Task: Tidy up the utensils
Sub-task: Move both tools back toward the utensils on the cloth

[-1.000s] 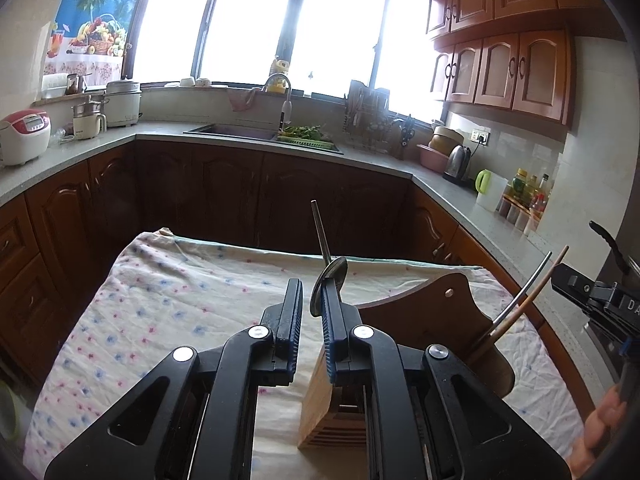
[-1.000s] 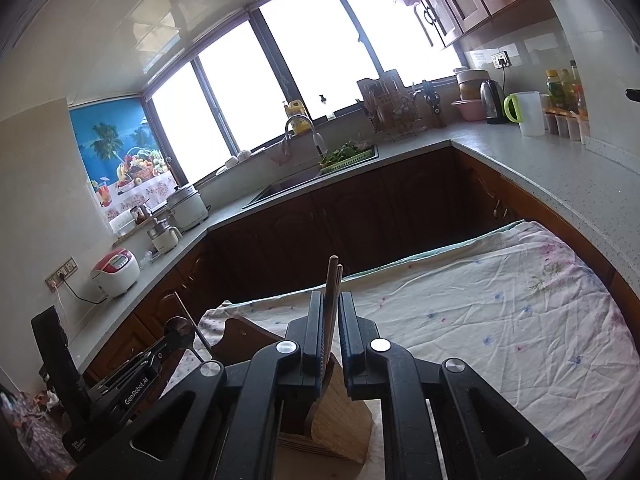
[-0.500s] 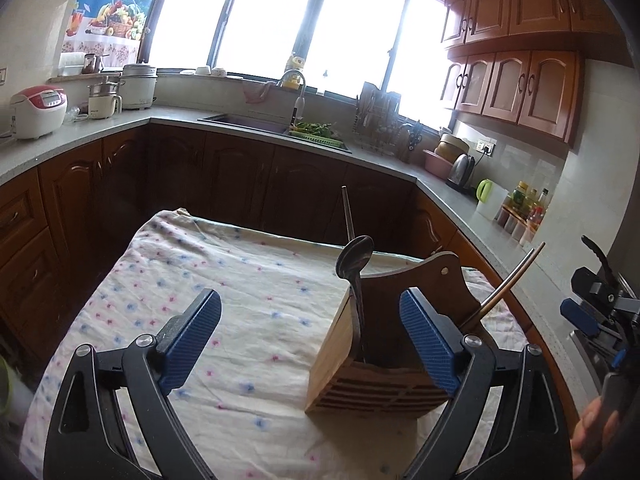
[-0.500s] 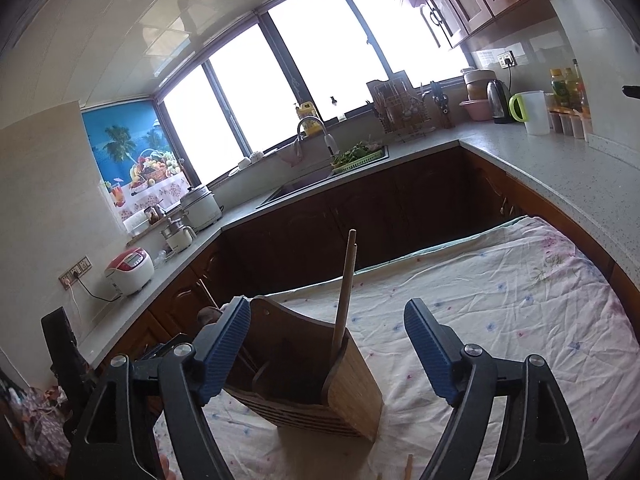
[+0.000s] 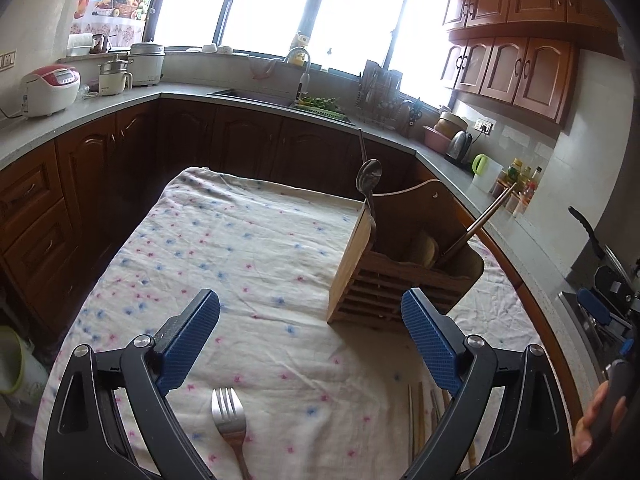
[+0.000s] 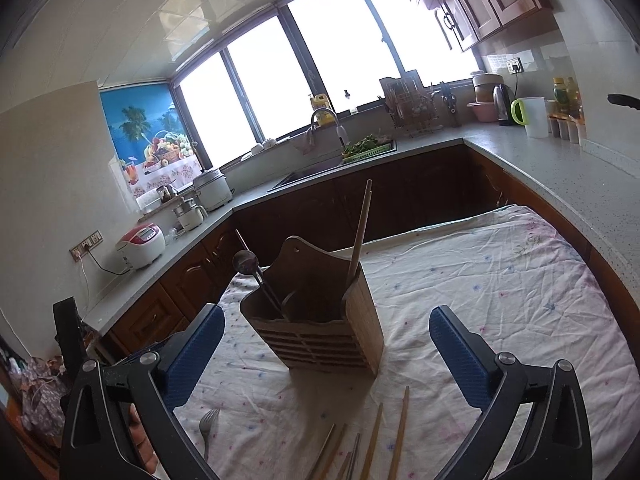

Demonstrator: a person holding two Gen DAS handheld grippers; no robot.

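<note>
A wooden utensil holder [image 5: 404, 276] [image 6: 320, 320] stands on the cloth-covered table [image 5: 248, 248]. A metal spoon [image 5: 369, 176] [image 6: 246, 264] stands in its left compartment and a pair of chopsticks [image 5: 480, 224] [image 6: 360, 232] leans in its right one. A metal fork [image 5: 230, 412] [image 6: 208, 426] lies on the cloth near me. Several loose chopsticks [image 6: 376, 440] [image 5: 420, 420] lie in front of the holder. My left gripper [image 5: 312, 344] is open and empty above the fork. My right gripper [image 6: 328, 356] is open and empty above the loose chopsticks.
Dark wood cabinets and a grey counter [image 5: 100, 104] wrap around the table on three sides. A rice cooker [image 5: 50, 90], a sink [image 5: 260, 98], a dish rack [image 6: 408, 108] and a kettle [image 5: 458, 144] stand on the counter.
Both grippers opened, letting go of the spoon and the chopsticks in the holder, then drew back and up. The fork and loose chopsticks came into view.
</note>
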